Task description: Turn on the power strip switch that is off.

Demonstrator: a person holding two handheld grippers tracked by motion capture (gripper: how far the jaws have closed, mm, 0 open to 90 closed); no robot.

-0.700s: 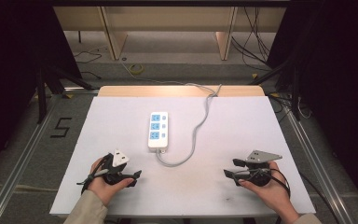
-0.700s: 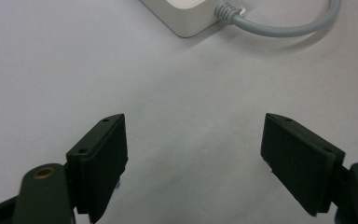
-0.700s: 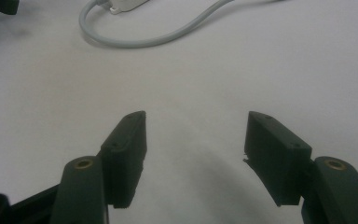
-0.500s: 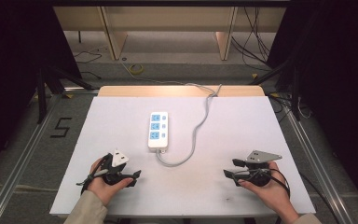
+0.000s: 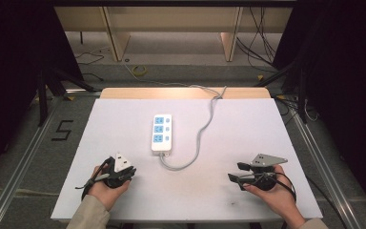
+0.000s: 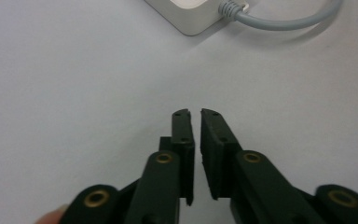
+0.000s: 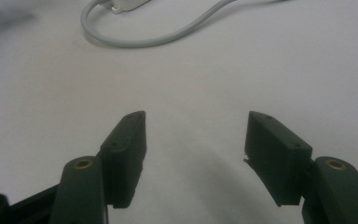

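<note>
Tongs, left point(image 6: 196, 112) closed on nothing, right point(image 7: 196, 119) apart, power strip point(image 5: 161, 133) unlabelled, "5" point(image 5: 62, 130) on floor.

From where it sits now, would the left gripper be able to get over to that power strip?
Probably yes. Bare white table lies between the left gripper and the power strip, with nothing in the way. Its jaws are shut and empty, so they would need opening first.

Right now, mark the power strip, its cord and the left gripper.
power strip point(image 5: 161, 134), high view, on the middle socket of its white top face.
cord point(image 5: 201, 138), high view, on the grey run curving to the right of the strip.
left gripper point(image 6: 197, 113), left gripper view, midway between its fingertips.
</note>
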